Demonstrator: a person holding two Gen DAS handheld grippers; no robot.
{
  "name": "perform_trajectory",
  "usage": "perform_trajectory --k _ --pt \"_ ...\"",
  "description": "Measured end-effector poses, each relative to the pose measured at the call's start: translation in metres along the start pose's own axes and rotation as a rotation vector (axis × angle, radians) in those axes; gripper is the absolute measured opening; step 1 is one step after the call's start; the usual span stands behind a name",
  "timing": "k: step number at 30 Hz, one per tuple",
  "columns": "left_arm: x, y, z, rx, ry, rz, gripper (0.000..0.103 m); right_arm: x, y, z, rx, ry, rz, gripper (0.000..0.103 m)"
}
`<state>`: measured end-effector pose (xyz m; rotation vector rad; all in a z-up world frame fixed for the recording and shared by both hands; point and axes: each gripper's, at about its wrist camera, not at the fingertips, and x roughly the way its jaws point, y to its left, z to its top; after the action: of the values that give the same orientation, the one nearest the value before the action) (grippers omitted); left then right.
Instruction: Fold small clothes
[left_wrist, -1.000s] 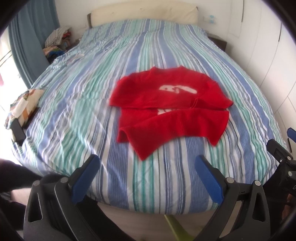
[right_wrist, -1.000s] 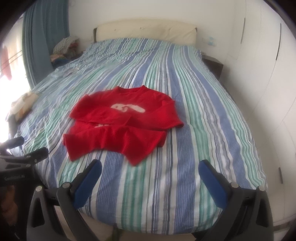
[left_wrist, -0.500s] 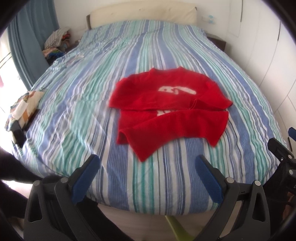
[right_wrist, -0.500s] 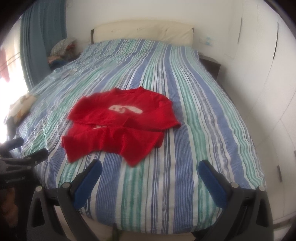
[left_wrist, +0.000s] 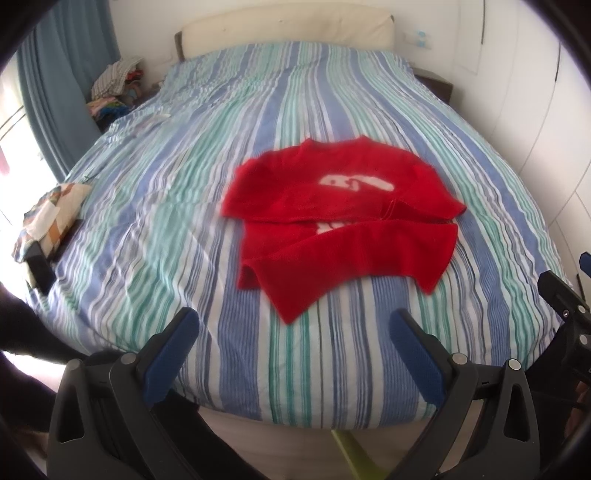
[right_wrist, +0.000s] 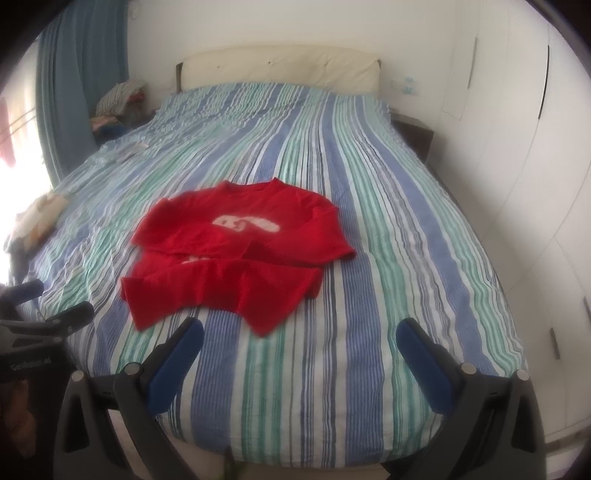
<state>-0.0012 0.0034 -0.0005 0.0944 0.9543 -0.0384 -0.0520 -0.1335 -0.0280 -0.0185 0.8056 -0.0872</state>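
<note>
A small red sweater (left_wrist: 343, 221) with a white print lies on the striped bed (left_wrist: 184, 221), both sleeves folded across its front. My left gripper (left_wrist: 291, 328) hangs open over the foot of the bed, just short of the sweater's near hem. The right gripper (right_wrist: 299, 336) is open too, with the sweater (right_wrist: 236, 254) ahead and to its left on the bed (right_wrist: 406, 258). Neither gripper touches the cloth. Each gripper's blue pads show at the side of the other view.
A patterned cloth (left_wrist: 48, 218) and a dark object lie at the bed's left edge. A pile of clothes (left_wrist: 114, 88) sits beside the blue curtain (left_wrist: 62, 74). White wardrobe doors (right_wrist: 517, 166) line the right side. A cream headboard (right_wrist: 280, 66) stands at the far end.
Both grippers have shifted slightly, so the sweater sits a little differently in each view. The sweater itself has not moved, and both grippers stay open.
</note>
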Motion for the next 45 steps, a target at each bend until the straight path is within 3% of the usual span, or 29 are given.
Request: perform_trajectory --k 45 --pt "0.0025 0.0034 -0.0006 -0.009 0.003 0.007 0.103 -0.0008 0.0036 0.0009 0.016 -0.002 -0.016 0.103"
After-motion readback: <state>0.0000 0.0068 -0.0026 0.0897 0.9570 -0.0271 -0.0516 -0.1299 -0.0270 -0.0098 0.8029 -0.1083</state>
